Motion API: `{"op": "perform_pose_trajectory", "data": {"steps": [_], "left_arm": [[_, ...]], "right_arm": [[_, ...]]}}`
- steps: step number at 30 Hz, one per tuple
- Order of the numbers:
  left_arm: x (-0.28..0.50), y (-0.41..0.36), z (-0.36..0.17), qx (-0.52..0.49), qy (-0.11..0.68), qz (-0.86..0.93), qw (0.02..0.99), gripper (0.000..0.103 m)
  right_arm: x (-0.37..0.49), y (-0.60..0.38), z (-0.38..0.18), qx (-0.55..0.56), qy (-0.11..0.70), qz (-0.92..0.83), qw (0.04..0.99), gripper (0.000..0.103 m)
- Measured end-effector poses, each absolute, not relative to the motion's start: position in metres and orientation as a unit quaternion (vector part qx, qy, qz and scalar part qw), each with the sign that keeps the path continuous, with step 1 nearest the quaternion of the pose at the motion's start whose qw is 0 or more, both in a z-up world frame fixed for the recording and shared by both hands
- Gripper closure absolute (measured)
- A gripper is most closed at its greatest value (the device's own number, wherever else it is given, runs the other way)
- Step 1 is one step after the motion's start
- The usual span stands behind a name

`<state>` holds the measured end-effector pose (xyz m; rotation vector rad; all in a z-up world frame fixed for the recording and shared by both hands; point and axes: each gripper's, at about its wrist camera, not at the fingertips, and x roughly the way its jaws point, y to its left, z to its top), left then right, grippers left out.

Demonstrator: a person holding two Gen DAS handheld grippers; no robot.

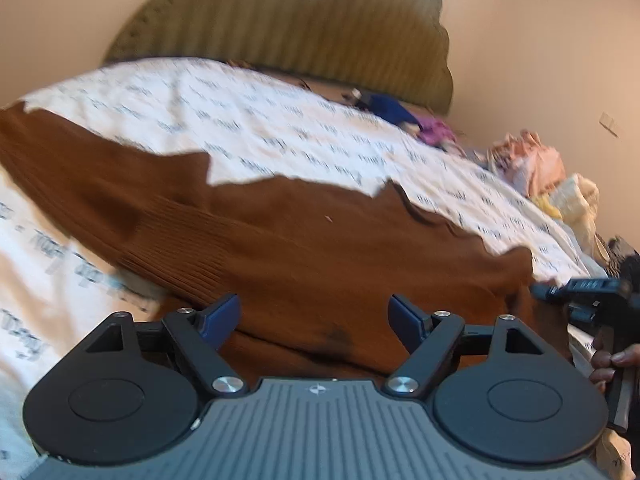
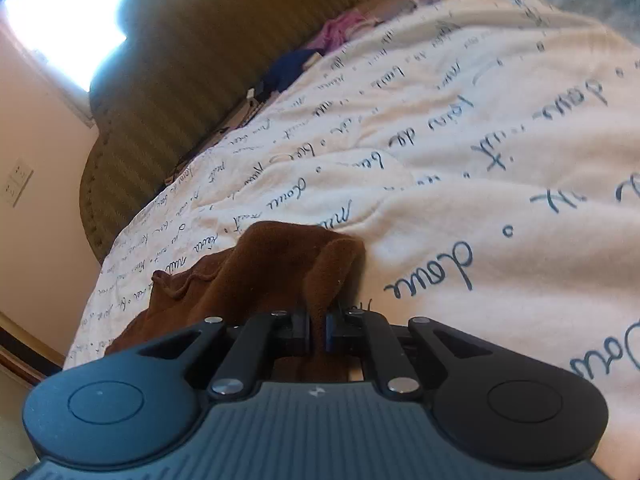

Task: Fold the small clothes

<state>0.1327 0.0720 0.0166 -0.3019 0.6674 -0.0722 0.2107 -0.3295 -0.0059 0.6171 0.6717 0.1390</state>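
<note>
A brown knit garment (image 1: 304, 248) lies spread across the white bedspread (image 1: 248, 128) with blue script print. My left gripper (image 1: 316, 316) is open, its blue-padded fingers (image 1: 222, 314) wide apart just above the garment's near part. My right gripper (image 2: 319, 328) is shut on a bunched corner of the brown garment (image 2: 272, 276), which stands up between the fingers. The right gripper also shows at the right edge of the left wrist view (image 1: 576, 292), at the garment's right end, with the person's hand (image 1: 612, 360) behind it.
A green ribbed headboard (image 1: 304, 28) stands at the far end of the bed. A blue cloth (image 1: 388, 106) and a purple cloth (image 1: 436, 132) lie near it. Pink and yellow items (image 1: 536, 164) are piled at the bed's right side. A bright window (image 2: 68, 16) is in the wall.
</note>
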Motion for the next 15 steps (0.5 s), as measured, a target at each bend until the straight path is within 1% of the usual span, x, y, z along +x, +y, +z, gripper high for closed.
{"op": "perform_pose_trajectory", "data": {"steps": [3, 5, 8, 9, 10, 11, 12, 13, 15], "left_arm": [[0.139, 0.073, 0.008, -0.145, 0.333, -0.045, 0.931, 0.024], [0.143, 0.07, -0.002, -0.136, 0.342, -0.045, 0.929, 0.024], [0.14, 0.059, -0.009, -0.091, 0.326, -0.043, 0.94, 0.02], [0.139, 0.054, -0.006, -0.084, 0.326, -0.043, 0.941, 0.019], [0.137, 0.053, -0.003, -0.082, 0.324, -0.045, 0.941, 0.021], [0.136, 0.053, 0.001, -0.081, 0.321, -0.044, 0.942, 0.023], [0.132, 0.053, 0.007, -0.081, 0.318, -0.044, 0.944, 0.025], [0.128, 0.055, 0.012, -0.082, 0.312, -0.049, 0.945, 0.025], [0.121, 0.057, 0.024, -0.08, 0.293, -0.054, 0.951, 0.022]], "right_arm": [[0.194, -0.354, 0.004, 0.306, 0.3, 0.058, 0.901, 0.097], [0.198, -0.365, -0.013, 0.287, 0.34, 0.035, 0.895, 0.097], [0.194, -0.362, -0.021, 0.29, 0.343, 0.049, 0.892, 0.096], [0.194, -0.361, -0.02, 0.297, 0.344, 0.047, 0.889, 0.094], [0.196, -0.36, -0.018, 0.304, 0.349, 0.043, 0.886, 0.085], [0.194, -0.36, -0.014, 0.308, 0.355, 0.038, 0.882, 0.08], [0.192, -0.361, -0.009, 0.311, 0.355, 0.028, 0.881, 0.07], [0.186, -0.361, 0.0, 0.313, 0.343, 0.015, 0.885, 0.063], [0.165, -0.352, 0.023, 0.297, 0.291, 0.011, 0.909, 0.059]]}}
